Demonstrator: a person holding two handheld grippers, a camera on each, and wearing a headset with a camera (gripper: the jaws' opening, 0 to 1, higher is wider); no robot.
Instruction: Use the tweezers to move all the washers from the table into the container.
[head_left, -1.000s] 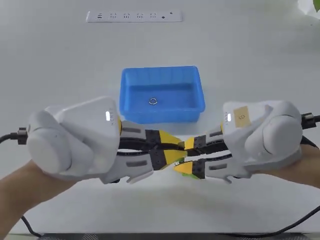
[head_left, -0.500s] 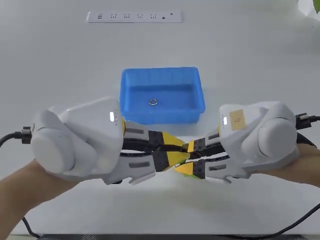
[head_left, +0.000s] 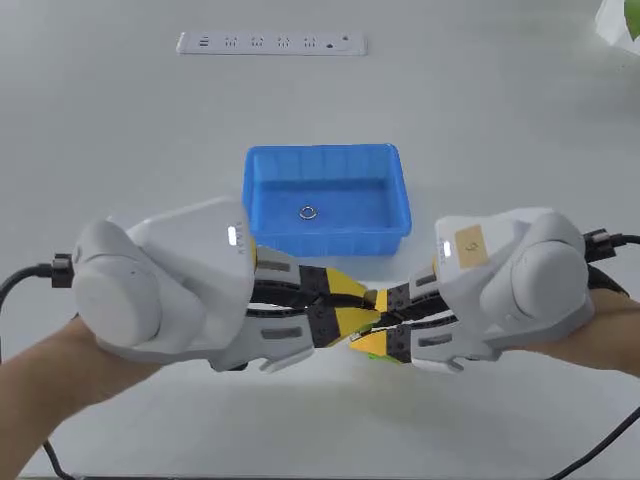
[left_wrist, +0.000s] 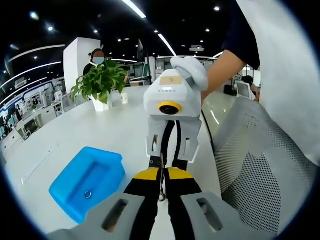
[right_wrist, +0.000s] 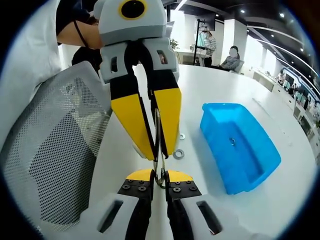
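left gripper (left_wrist: 161, 173) and right gripper (right_wrist: 159, 174) jaws both clench the thin, springy tweezers (right_wrist: 158, 164); washers (right_wrist: 178, 154) on the counter (right_wrist: 200, 192) look light, flat, likely slippery: pinch one across its rim.

A white power strip (head_left: 270, 43) lies flat near the far edge of the pale table (head_left: 120, 130), running parallel to that edge. A leafy green potted plant (left_wrist: 100, 82) stands toward the table's far right corner. A grey mesh chair (right_wrist: 60, 145) stands just off the near edge. Beyond the table, a standing person (right_wrist: 206, 42) and a seated person (right_wrist: 231, 59) are in a large room, under long ceiling lights (left_wrist: 134, 7).
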